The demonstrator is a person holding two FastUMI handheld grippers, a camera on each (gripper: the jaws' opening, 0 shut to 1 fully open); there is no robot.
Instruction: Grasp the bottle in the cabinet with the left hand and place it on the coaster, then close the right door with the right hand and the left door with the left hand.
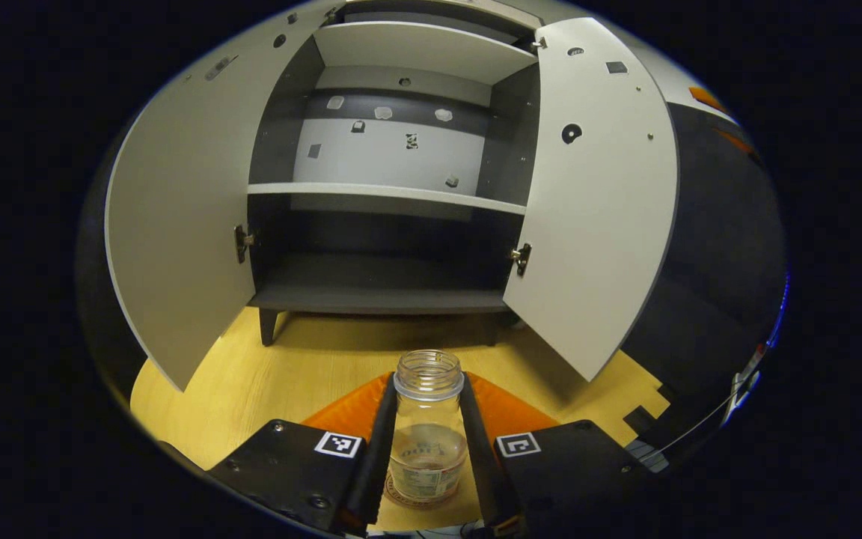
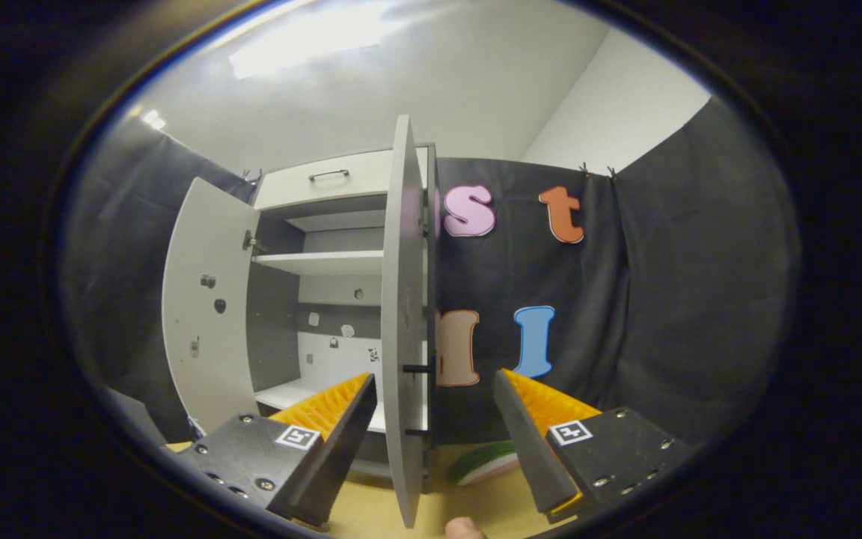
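Observation:
A clear, lidless bottle (image 1: 429, 427) stands upright on a round coaster (image 1: 395, 498) on the wooden table, in front of the cabinet (image 1: 386, 299). My left gripper (image 1: 429, 449) is shut on it, one finger pressed to each side. The cabinet shelves are bare, and the left door (image 1: 176, 224) and right door (image 1: 595, 202) both stand wide open. In the right gripper view my right gripper (image 2: 435, 449) is open, and the right door (image 2: 403, 322) sits edge-on between its fingers without touching them. That door's dark handle (image 2: 417, 368) sticks out just above the fingertips.
The table (image 1: 251, 382) runs from the cabinet's feet to the front edge. A watermelon-slice-shaped object (image 2: 485, 462) lies on it right of the door. A drawer with a handle (image 2: 328, 176) tops the cabinet. The left door (image 2: 206, 314) swings out far left.

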